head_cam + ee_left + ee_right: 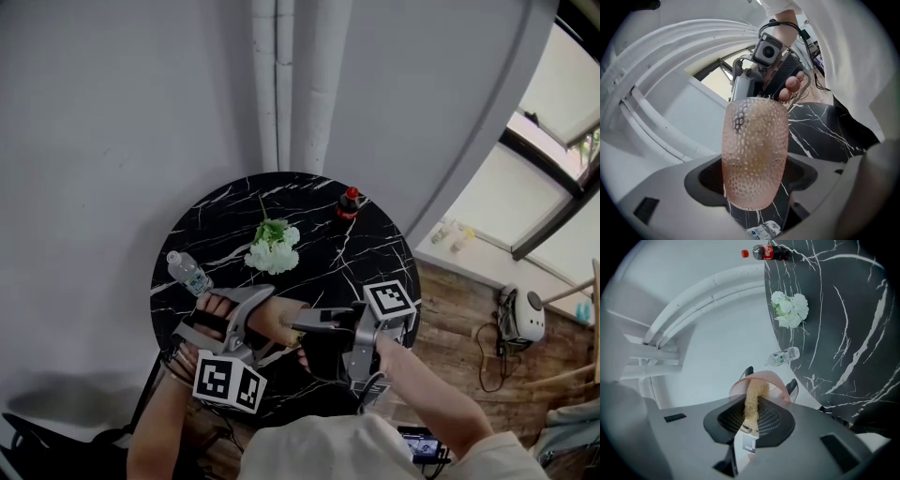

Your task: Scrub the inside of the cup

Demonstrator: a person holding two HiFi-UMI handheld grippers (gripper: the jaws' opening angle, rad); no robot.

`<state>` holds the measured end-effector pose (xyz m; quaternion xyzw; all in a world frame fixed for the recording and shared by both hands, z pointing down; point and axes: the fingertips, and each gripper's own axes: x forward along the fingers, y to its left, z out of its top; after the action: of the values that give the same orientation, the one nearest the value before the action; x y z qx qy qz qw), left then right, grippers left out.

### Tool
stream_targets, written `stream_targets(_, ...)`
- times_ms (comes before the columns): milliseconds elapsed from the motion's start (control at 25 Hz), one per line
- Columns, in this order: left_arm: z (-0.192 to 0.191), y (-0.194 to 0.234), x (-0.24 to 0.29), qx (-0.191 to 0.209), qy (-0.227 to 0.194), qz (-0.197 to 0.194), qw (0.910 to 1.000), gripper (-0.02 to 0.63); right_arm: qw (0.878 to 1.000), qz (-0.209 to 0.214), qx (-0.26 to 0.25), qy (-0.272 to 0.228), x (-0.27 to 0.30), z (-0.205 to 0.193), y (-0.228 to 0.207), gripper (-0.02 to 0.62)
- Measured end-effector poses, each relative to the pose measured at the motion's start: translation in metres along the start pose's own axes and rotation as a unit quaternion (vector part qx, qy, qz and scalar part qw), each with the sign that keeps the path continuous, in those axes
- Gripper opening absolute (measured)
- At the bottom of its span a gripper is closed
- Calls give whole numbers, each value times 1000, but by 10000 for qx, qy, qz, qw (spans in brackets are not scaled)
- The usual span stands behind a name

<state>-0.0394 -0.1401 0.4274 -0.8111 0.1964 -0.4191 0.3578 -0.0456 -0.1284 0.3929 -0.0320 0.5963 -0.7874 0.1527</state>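
Observation:
My left gripper is shut on a pink, dimpled, see-through cup, held on its side above the table's near edge. In the head view the cup sits between the two grippers, its mouth toward the right one. My right gripper is shut on a beige fuzzy scrubber. The scrubber's tip reaches into the mouth of the cup. The left gripper's black fingertips flank the cup. The right gripper points left at the cup and also shows behind it in the left gripper view.
A round black marble table holds a white flower bunch, a cola bottle at the far edge and a lying water bottle at the left edge. A grey wall with white pipes stands behind.

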Motion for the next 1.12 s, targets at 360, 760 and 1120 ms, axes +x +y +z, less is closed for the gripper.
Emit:
stream_targets(360, 2, 8, 4, -202, -29, 199, 9996, 347, 9993, 110, -191, -317, -3, 7, 11, 54)
stream_targets(760, -3, 20, 2, -652, -45, 568, 9962, 347, 9970, 565, -226, -480, 0, 8, 28, 55)
stream_targets(1120, -8, 28, 4, -776, 18, 787, 9939, 347, 9918, 1005, -154, -772, 0, 15, 38, 55)
